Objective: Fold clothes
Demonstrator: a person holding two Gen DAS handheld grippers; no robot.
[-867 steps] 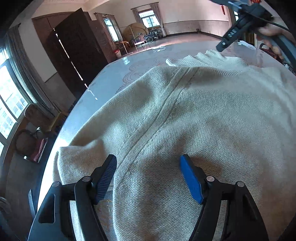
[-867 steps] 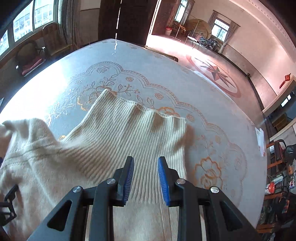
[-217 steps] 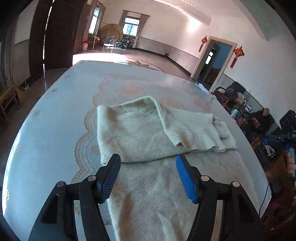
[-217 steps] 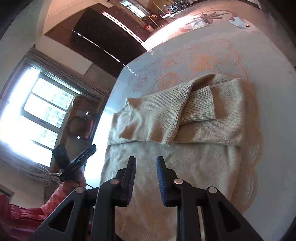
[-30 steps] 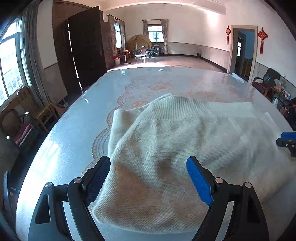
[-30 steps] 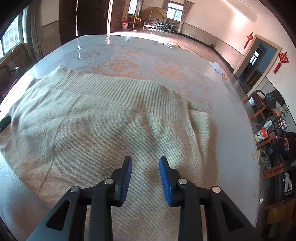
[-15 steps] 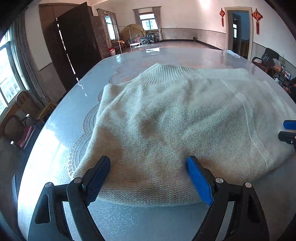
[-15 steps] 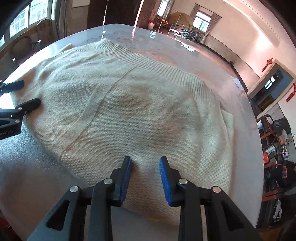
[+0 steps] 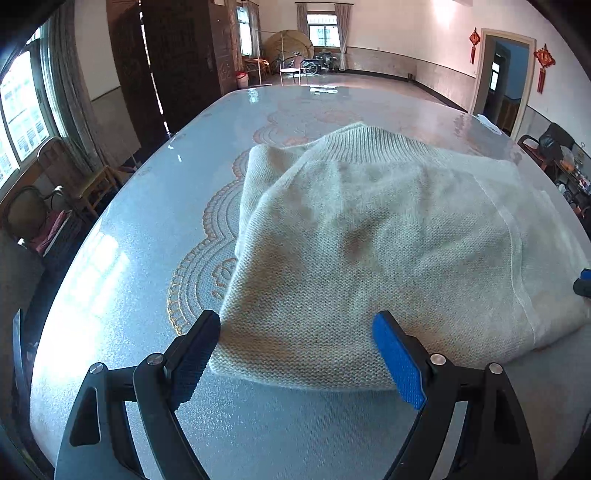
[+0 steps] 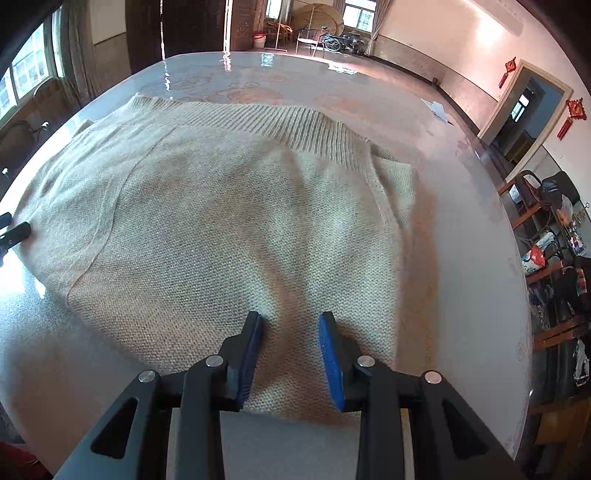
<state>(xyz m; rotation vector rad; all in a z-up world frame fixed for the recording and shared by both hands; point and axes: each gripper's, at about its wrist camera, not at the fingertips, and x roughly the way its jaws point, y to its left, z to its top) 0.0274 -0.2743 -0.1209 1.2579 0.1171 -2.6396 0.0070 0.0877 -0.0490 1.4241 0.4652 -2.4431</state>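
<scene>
Lying folded on table [image 9: 147,206]: one sweater [image 9: 369,236]; left hand-held gripper [image 9: 295,354] spread, right hand-held gripper [image 10: 290,350] parted, empty

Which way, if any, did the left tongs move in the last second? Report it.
Yes. The left tongs tipped downward: the table's far edge sits higher in their view now.

The setting is a large domestic hall. A long table with a glossy pale cloth printed in orange scalloped floral patterns [image 9: 122,258] fills the foreground. Tall dark wooden doors [image 9: 177,62] and curtained windows [image 9: 325,31] line the walls. Red knotted ornaments [image 9: 543,61] flank a blue-lit doorway [image 9: 502,77]. A wooden chair [image 9: 85,177] stands beside the table, and parked bicycles [image 10: 340,40] occupy the far end.
</scene>
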